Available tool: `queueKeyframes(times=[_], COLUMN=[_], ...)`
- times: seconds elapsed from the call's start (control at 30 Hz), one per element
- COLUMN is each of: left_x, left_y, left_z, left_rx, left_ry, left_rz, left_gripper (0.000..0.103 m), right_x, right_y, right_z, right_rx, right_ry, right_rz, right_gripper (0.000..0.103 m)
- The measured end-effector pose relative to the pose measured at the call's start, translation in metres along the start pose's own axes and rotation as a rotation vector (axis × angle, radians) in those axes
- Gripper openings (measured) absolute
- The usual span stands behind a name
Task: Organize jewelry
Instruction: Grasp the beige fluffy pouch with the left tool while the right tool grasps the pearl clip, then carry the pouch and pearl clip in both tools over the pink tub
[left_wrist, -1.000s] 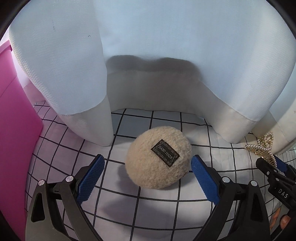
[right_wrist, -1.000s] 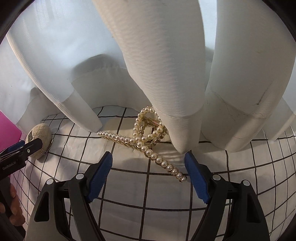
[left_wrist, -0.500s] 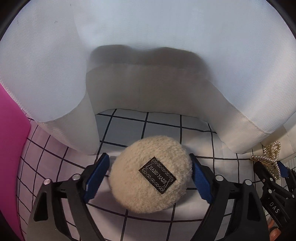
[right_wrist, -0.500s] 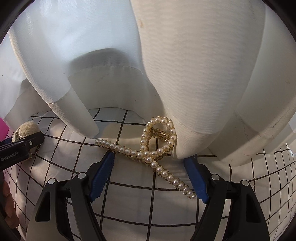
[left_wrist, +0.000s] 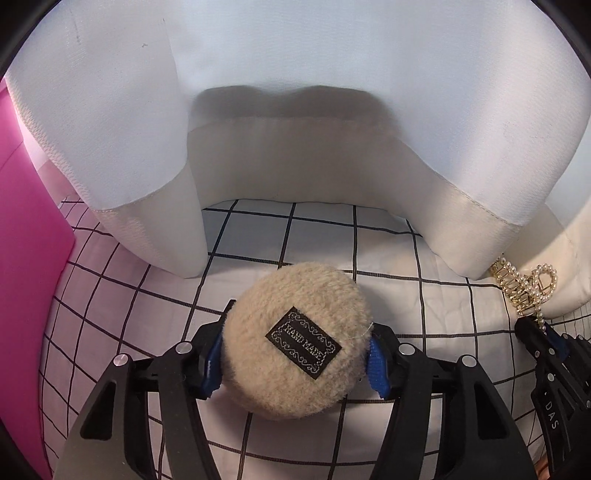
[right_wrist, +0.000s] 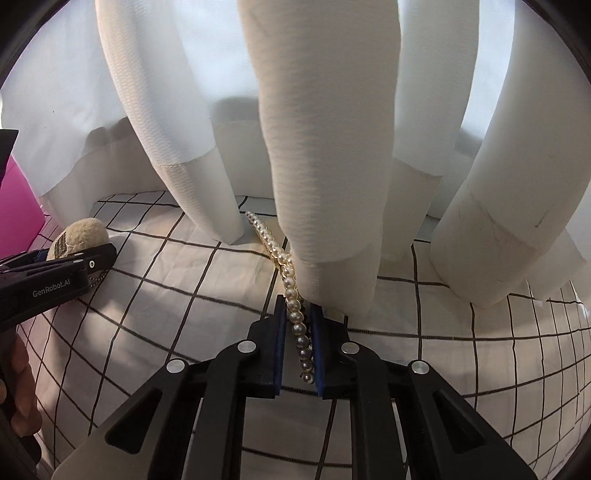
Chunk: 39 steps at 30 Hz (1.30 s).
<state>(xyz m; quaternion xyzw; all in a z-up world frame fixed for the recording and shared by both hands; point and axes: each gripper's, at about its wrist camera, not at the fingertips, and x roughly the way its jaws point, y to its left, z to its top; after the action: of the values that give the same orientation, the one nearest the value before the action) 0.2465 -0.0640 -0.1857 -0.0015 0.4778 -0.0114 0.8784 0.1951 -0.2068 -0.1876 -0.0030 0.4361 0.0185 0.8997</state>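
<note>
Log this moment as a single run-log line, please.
left gripper: shut on fuzzy puff | right gripper: shut on pearl hair clip | surface: grid cloth | backdrop: curtain

The round pouch (left_wrist: 295, 343) looked woolly and matt, a nubbly beige fleece, with a woven black cloth label (left_wrist: 303, 341) stitched on its face. Beneath the pouch lay a smooth, faintly creased grid-printed cloth (left_wrist: 388, 258). Right of the pouch, the pearl hair clip (right_wrist: 295, 306) showed glossy beads on shiny gold metal. The curtain (left_wrist: 295, 92) behind the pouch was fine matt weave.
</note>
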Motion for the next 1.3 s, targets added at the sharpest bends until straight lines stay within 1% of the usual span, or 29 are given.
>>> queueKeyframes(times=[0.07,0.2,0.3,0.37,0.4,0.43,0.47,0.53,0.6,0.73,0.77,0.83,0.87,0.9,1.03,1.1,1.13,1.3], left_x=[0.001,-0.001,-0.005,-0.006,-0.006,-0.006,-0.005,-0.005,-0.01,-0.006,-0.004,-0.009,-0.007,-0.007,-0.011,-0.013,-0.013,-0.025], left_y=[0.001,0.002,0.002,0.005,0.006,0.006,0.006,0.005,0.004,0.002,0.003,0.002,0.001,0.001,0.004,0.008,0.009,0.018], left_z=[0.003,0.004,0.003,0.008,0.007,0.006,0.007,0.003,0.003,0.007,0.003,0.006,0.007,0.007,0.006,-0.003,-0.006,-0.018], left_rx=[0.001,-0.004,-0.006,-0.011,-0.013,-0.013,-0.013,-0.011,-0.01,-0.012,-0.013,-0.012,-0.011,-0.011,-0.018,-0.019,-0.02,-0.036], left_ry=[0.003,0.007,0.006,0.006,0.006,0.004,0.002,-0.001,-0.003,-0.007,-0.009,-0.013,-0.015,-0.015,-0.023,-0.027,-0.027,-0.027], left_rz=[-0.001,-0.007,-0.002,-0.002,-0.002,-0.001,0.0,0.002,0.005,0.004,0.005,0.006,0.006,0.006,-0.006,-0.009,-0.01,-0.024], left_gripper=[0.059,0.059,0.059,0.059,0.059,0.059,0.059,0.059,0.059,0.059,0.059,0.059,0.059,0.059,0.057,0.056,0.055,0.054], right_x=[-0.009,-0.025,-0.028,-0.027,-0.025,-0.029,-0.03,-0.022,-0.015,0.0,0.003,0.008,0.011,0.012,0.013,0.006,-0.002,-0.012], right_y=[-0.004,-0.004,0.005,0.001,-0.001,-0.012,-0.018,-0.013,-0.013,-0.012,-0.011,-0.007,-0.005,-0.003,0.005,0.004,-0.003,0.0], right_z=[-0.008,-0.03,-0.038,-0.04,-0.039,-0.038,-0.036,-0.027,-0.013,0.009,0.012,0.018,0.023,0.024,0.021,0.015,0.01,-0.003], right_rx=[0.006,-0.008,-0.025,-0.018,-0.014,-0.011,-0.009,-0.01,-0.008,0.009,0.013,0.01,0.007,0.004,-0.018,-0.02,-0.02,-0.043], right_ry=[0.007,0.006,0.0,0.001,0.002,0.002,-0.001,0.006,0.01,0.027,0.028,0.028,0.024,0.018,-0.011,-0.025,-0.027,-0.015], right_rz=[0.024,0.039,0.044,0.048,0.046,0.043,0.039,0.024,0.013,-0.003,-0.005,-0.013,-0.017,-0.015,-0.008,0.006,0.018,0.066], right_gripper=[0.013,0.013,0.013,0.014,0.02,0.023,0.023,0.023,0.023,0.023,0.023,0.023,0.021,0.009,0.008,0.008,0.008,0.008])
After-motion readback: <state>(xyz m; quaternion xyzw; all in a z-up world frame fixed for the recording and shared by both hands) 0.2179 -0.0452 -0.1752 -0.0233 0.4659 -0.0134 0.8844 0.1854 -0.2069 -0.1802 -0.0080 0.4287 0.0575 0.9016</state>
